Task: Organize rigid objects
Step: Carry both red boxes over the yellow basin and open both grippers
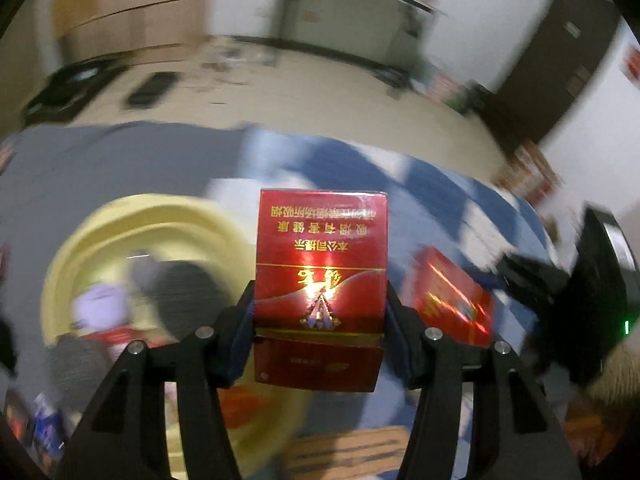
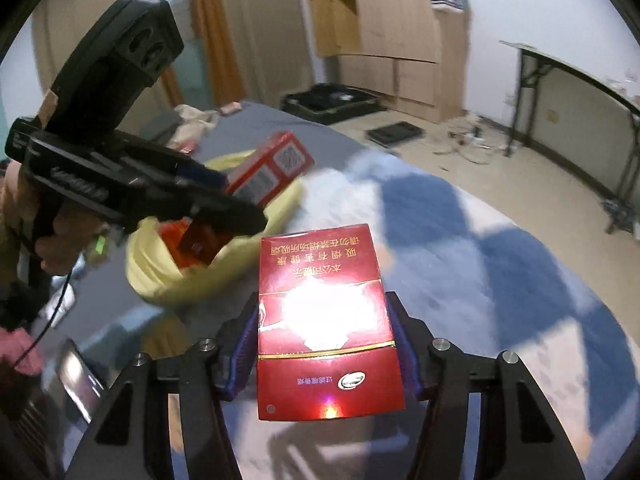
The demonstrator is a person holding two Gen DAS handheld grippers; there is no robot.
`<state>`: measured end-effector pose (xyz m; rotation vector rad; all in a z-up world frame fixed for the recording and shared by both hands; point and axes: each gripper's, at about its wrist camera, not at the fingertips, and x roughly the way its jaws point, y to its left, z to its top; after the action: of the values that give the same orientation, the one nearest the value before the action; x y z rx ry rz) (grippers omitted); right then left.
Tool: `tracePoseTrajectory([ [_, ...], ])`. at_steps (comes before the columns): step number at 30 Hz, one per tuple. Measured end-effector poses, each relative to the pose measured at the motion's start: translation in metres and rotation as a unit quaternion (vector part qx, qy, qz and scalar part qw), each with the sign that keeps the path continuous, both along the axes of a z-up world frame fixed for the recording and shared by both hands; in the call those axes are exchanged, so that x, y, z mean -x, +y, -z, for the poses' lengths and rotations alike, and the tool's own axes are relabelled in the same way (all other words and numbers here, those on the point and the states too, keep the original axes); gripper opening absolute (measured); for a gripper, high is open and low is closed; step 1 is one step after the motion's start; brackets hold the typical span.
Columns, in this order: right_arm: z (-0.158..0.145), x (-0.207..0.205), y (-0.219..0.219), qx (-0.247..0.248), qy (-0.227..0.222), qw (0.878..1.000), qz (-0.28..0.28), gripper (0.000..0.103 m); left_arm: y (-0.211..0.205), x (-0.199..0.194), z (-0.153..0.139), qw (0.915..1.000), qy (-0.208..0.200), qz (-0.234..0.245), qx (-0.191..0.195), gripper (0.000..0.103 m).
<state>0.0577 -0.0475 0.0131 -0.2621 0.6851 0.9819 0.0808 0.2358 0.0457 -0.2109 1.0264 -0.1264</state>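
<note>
While both hands carry red cigarette packs, the yellow basin (image 2: 200, 288) sits on the bed's blue-and-white cover (image 2: 500, 264) with several red packs (image 2: 196, 244) and blurred dark and pale things inside. Over its rim, the left claw (image 2: 244, 196) grips one red pack (image 1: 320, 280); the right claw (image 2: 326, 344), just beside the basin, clamps another pack (image 2: 324, 320). To the right the cover lies open up to the bed's edge. Beyond it the floor (image 2: 440, 136) holds a dark case (image 2: 332, 102) and cables.

L gripper (image 1: 320, 312) clamped, angled down; R gripper (image 2: 326, 344) clamped, angled down.
</note>
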Motion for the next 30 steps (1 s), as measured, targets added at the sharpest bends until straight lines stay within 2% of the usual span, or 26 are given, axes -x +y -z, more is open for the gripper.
tracePoseTrajectory([
  [2,-0.001,0.002,0.031,0.007,-0.006,1.000,-0.017,0.057,0.034,0.004,0.002,0.9983,0.008,-0.051,-0.026,0.058],
  [5,0.007,-0.004,0.075,0.023,0.003,0.999,-0.032,0.057,0.067,-0.002,0.013,0.9929,0.031,-0.098,-0.060,0.058],
  [10,0.030,-0.013,0.132,0.055,0.001,0.997,-0.056,0.057,0.111,-0.012,0.041,0.9841,0.075,-0.149,-0.062,0.058],
  [12,0.035,-0.019,0.146,0.060,0.007,0.997,-0.057,0.057,0.117,-0.015,0.048,0.9832,0.087,-0.151,-0.055,0.058],
  [16,0.047,-0.024,0.164,0.065,-0.003,0.995,-0.071,0.057,0.116,-0.032,0.063,0.9815,0.106,-0.143,-0.071,0.058],
  [23,0.054,-0.016,0.183,0.064,-0.005,0.995,-0.081,0.059,0.128,-0.030,0.066,0.9783,0.098,-0.173,-0.057,0.058],
  [26,0.056,-0.020,0.186,0.057,0.001,0.995,-0.077,0.063,0.126,-0.024,0.059,0.9757,0.088,-0.182,-0.085,0.077],
  [28,0.053,-0.018,0.183,0.045,-0.004,0.996,-0.078,0.064,0.124,-0.018,0.051,0.9762,0.070,-0.189,-0.079,0.097],
  [29,0.051,-0.018,0.180,0.040,-0.002,0.996,-0.081,0.072,0.122,-0.012,0.043,0.9760,0.056,-0.198,-0.071,0.099],
  [30,0.048,-0.018,0.176,0.031,-0.001,0.996,-0.084,0.087,0.120,-0.008,0.036,0.9758,0.043,-0.205,-0.063,0.103],
])
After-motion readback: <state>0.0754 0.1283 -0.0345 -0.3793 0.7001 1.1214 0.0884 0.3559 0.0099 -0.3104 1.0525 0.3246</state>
